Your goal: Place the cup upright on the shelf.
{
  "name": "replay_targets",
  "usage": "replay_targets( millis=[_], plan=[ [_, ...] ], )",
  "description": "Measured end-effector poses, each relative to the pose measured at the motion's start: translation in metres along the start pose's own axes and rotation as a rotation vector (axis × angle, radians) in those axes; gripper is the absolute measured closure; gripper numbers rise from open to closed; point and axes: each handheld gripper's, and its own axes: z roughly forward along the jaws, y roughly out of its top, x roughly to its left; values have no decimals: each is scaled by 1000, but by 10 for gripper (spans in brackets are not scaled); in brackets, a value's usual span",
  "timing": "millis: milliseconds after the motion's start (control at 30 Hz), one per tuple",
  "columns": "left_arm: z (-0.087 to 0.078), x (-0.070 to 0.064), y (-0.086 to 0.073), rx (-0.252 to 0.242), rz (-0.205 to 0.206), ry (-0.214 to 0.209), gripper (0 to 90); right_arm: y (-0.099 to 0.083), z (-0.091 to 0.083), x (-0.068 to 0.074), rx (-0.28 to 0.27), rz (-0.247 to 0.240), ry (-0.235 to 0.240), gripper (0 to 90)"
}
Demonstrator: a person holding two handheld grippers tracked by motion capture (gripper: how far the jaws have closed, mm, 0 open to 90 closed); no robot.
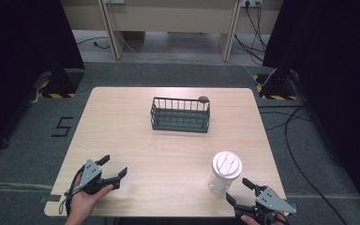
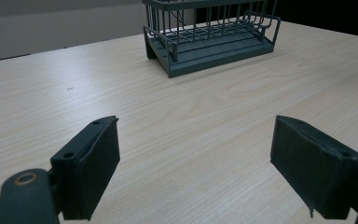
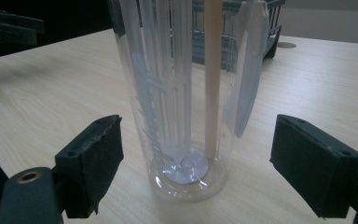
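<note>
A light wooden table (image 1: 168, 154) stands on grey carpet, seen from above, with a person's hands entering from the bottom edge. Toward the far middle of the table sits a dark wire basket (image 1: 180, 115), rectangular and upright, with a small round dark object (image 1: 203, 99) just behind its far right corner; what that object is cannot be told. Near the front right of the table stands a clear plastic tumbler (image 1: 225, 171) with a white lid, upright. The left gripper (image 1: 111, 168) is held by a hand (image 1: 86, 199) at the front left corner, its jaws spread wide with bare tabletop between them, pointing toward the basket, which is well apart from it. The right gripper (image 1: 239, 191) sits at the front right edge, just beside the tumbler, jaws spread and not touching it. In the right gripper view the tumbler (image 3: 186, 107) stands between the two open jaws, its clear wall showing pale printed script, and it partly blocks the basket (image 3: 265, 28) behind it. In the left gripper view nothing stands between the jaws and the basket (image 2: 209, 37). Black curtains, cables and yellow-striped stand bases surround the table.
</note>
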Motion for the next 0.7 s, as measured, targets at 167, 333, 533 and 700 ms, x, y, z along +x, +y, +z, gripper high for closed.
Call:
replay_targets(
  millis=[167,333,533,700],
  plan=[
    [0,0,0,3,3,-3,151,4,6,1,-3,-6,6,167],
    [0,0,0,5,5,-5,151,6,11,2,-3,-10,10,160],
    [0,-1,0,6,6,-9,151,8,17,2,5,-20,4,155],
    [1,-1,0,6,5,-8,151,9,23,1,6,-25,7,154]
  ],
)
